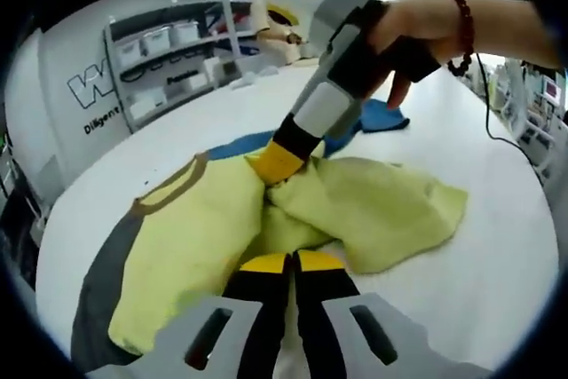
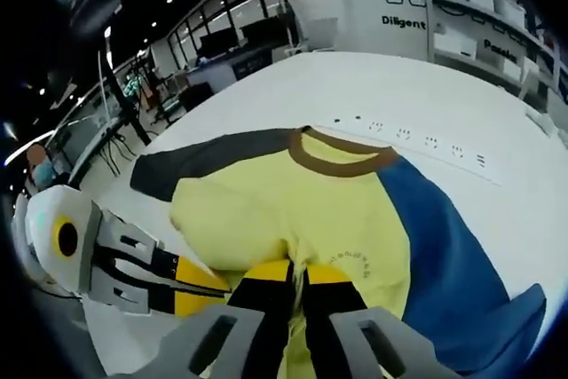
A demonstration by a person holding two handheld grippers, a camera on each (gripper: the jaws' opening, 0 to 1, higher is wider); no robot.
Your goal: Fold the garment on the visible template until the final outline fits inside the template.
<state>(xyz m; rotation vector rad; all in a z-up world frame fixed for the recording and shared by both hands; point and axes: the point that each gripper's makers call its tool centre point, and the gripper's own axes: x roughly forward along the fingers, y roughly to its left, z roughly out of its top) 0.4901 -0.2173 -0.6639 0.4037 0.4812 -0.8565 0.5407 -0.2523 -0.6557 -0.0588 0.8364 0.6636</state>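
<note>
The yellow shirt point(image 1: 355, 210) lies bunched on the white tabletop point(image 1: 497, 255), its brown collar point(image 2: 342, 155) toward the shelves point(image 1: 169, 59); left claw point(image 1: 291, 263) pinched together on the yellow fabric; right claw point(image 1: 282, 166), held by a hand point(image 1: 426, 28), also clamped on the shirt's fold; blue sleeve point(image 2: 448, 255) spread flat

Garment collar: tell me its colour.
Brown; the collar shows best in the right gripper view.
</note>
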